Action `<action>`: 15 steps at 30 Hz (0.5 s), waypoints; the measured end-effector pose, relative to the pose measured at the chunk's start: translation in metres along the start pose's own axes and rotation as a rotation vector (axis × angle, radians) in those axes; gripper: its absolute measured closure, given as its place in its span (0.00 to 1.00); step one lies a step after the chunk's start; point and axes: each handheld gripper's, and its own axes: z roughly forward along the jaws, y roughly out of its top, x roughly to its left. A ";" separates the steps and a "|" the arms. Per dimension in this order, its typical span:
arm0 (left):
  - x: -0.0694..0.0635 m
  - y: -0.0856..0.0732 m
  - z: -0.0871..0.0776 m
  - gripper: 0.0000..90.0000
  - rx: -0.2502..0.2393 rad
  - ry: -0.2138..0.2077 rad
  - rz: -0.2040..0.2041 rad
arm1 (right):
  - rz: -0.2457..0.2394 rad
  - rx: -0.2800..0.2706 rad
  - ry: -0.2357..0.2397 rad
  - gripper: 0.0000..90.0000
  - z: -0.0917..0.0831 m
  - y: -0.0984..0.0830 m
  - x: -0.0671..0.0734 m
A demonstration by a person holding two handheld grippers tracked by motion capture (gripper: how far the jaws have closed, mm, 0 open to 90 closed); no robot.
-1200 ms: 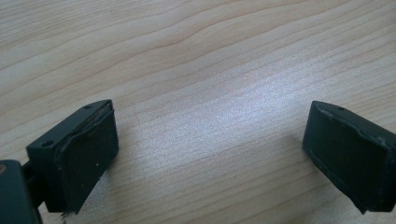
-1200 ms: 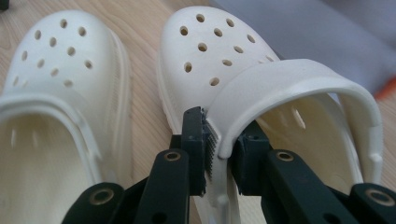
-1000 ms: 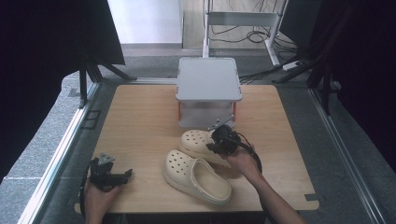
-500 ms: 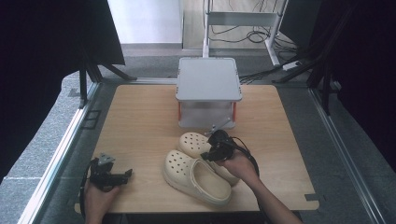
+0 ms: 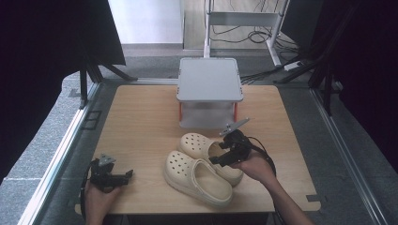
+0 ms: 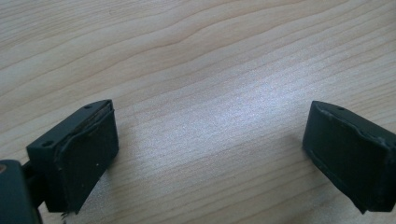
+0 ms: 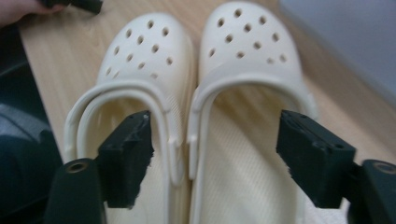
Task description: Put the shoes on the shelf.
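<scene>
From above, the left claw rests at 7 o'clock on the wooden surface; its own view shows the jaws spread wide over bare wood grain. Two cream clogs lie side by side at 6 o'clock, the nearer clog touching the farther clog. The right claw hovers at their heels; its view shows jaws apart, one inside each shoe opening. A grey box stands at 12 o'clock.

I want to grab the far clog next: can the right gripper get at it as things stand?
Probably yes: the right gripper hangs open right over the far clog, with nothing between them; the near clog lies tight alongside.
</scene>
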 end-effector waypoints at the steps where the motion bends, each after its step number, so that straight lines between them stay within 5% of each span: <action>1: 0.000 0.000 0.000 0.04 0.000 -0.001 -0.006 | -0.021 0.016 0.011 0.26 0.004 -0.004 0.003; 15: -0.001 0.000 0.000 0.04 -0.001 -0.001 -0.005 | -0.107 0.074 0.043 0.21 0.047 -0.011 0.018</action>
